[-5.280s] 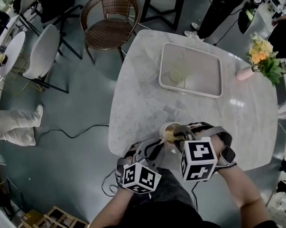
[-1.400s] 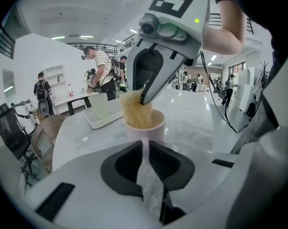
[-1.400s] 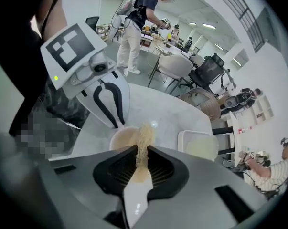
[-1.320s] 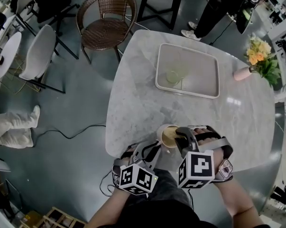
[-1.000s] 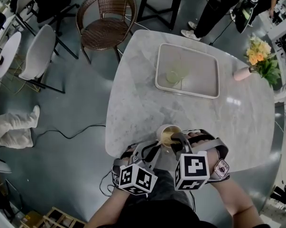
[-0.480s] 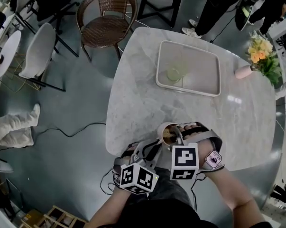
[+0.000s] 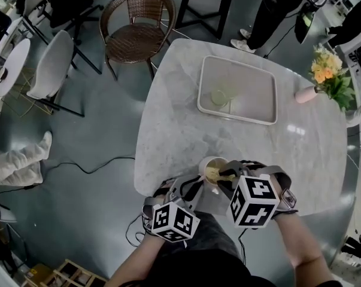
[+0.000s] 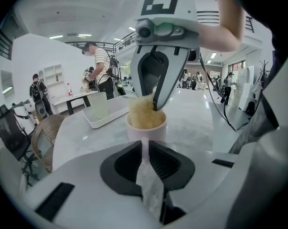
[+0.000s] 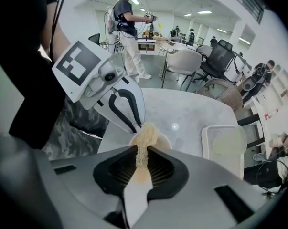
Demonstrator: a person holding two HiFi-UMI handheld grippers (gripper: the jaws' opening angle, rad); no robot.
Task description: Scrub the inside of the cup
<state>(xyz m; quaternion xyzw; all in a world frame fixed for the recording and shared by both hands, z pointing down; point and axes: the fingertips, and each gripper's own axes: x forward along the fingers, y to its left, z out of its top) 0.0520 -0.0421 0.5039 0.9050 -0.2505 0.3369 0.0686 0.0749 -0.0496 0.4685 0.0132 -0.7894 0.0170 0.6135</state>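
A pale cup (image 7: 205,166) stands near the front edge of the marble table (image 7: 180,118). My left gripper (image 7: 199,183) is shut on its handle, which shows as a thin white strip between the jaws in the left gripper view (image 8: 144,147). A yellowish sponge (image 7: 214,173) fills the cup's mouth. My right gripper (image 7: 223,175) comes down from above and is shut on the sponge (image 9: 146,135), whose top runs up between its jaws (image 9: 141,152). The left gripper view shows the cup (image 8: 146,131) with the sponge (image 8: 144,113) bulging over its rim.
A white tray (image 7: 252,91) holding a clear glass (image 7: 220,95) lies at the table's far side. Flowers (image 7: 330,70) in a pink vase (image 7: 306,93) are at the far right. A wicker chair (image 7: 138,23) and a standing person (image 7: 282,11) are beyond the table.
My right gripper has swung and turned to the right above the cup, dragging the sponge round inside it. My left gripper and the cup have stayed in place.
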